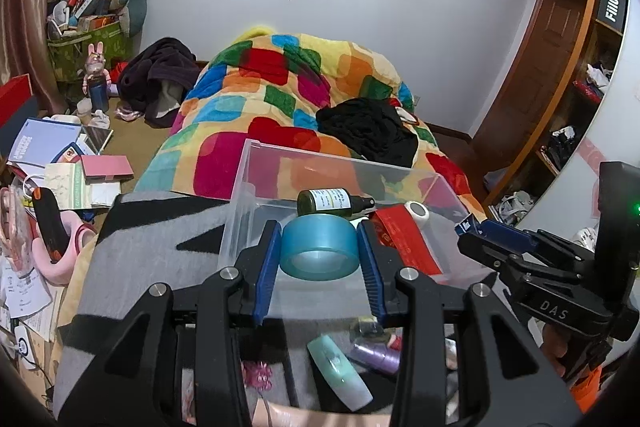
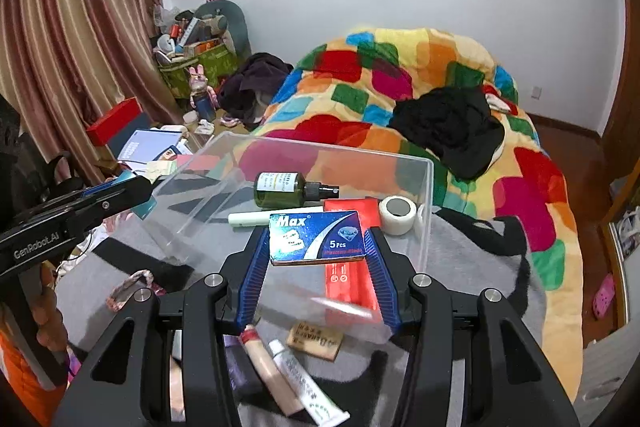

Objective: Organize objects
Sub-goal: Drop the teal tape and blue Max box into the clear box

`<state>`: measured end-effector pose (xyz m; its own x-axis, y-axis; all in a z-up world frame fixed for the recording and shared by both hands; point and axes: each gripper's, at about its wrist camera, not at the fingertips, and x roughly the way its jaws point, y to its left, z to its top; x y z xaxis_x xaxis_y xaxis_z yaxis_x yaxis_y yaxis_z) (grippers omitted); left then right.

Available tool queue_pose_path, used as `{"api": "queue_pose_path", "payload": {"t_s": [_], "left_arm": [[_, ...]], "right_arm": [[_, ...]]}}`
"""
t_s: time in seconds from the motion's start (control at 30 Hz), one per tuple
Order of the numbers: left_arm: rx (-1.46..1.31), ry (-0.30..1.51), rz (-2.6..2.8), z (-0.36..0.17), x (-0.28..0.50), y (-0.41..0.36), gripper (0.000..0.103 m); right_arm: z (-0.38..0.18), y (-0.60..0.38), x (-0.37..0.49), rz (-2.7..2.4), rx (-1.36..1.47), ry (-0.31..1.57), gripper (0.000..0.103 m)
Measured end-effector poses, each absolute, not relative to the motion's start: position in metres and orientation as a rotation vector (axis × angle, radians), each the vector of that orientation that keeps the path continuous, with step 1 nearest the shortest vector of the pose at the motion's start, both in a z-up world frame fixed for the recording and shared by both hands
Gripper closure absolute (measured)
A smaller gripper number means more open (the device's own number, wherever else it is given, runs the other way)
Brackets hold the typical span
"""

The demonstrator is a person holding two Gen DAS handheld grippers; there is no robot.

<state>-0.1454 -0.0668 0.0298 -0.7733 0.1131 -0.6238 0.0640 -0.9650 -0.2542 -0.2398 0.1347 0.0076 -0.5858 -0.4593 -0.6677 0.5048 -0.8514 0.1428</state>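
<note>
Each wrist camera looks forward and down along its own hand-held gripper, close above the clear plastic bin (image 1: pixel 256 187). Both views share that bin and the patchwork-quilted bed (image 2: pixel 460 67) (the left one sits further left).

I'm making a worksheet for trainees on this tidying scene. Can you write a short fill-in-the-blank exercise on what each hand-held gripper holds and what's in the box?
1. The left hand-held gripper is shut on a roll of blue ____.
2. The right hand-held gripper holds a blue box printed with the word ____.
3. In the clear plastic bin a green spray bottle lies on its ____.

Missing words: tape; Max; side
</note>
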Motion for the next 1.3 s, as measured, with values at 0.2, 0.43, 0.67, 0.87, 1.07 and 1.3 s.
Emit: {"api": "queue_pose_path", "payload": {"t_s": [0.2,0.43,0.67,0.87,1.07,1.3], "left_arm": [[-1.121,-0.373,2.892,0.016,-0.167,-0.063,0.065],[-1.206,-0.365,2.863,-0.001,-0.181,-0.062,0.065],[-1.216,-0.349,2.842,-0.001,-0.179,-0.056,0.064],[-1.171,-0.298,2.86,0.011,-0.168,-0.049,0.048],[-1.116,-0.291,2.879,0.024,-0.15,-0.049,0.032],[-1.072,-0.31,2.887,0.034,-0.127,-0.056,0.024]], "right_arm": [[-0.008,0.121,-0.26,-2.39,1.05,0.126,0.058],[-0.027,0.114,-0.272,-2.355,1.128,0.138,0.058],[-0.028,0.111,-0.27,-2.347,1.14,0.162,0.058],[-0.018,0.112,-0.26,-2.349,1.106,0.169,0.052],[0.0,0.121,-0.239,-2.383,1.022,0.179,0.04],[0.014,0.137,-0.212,-2.425,0.942,0.17,0.028]]}}
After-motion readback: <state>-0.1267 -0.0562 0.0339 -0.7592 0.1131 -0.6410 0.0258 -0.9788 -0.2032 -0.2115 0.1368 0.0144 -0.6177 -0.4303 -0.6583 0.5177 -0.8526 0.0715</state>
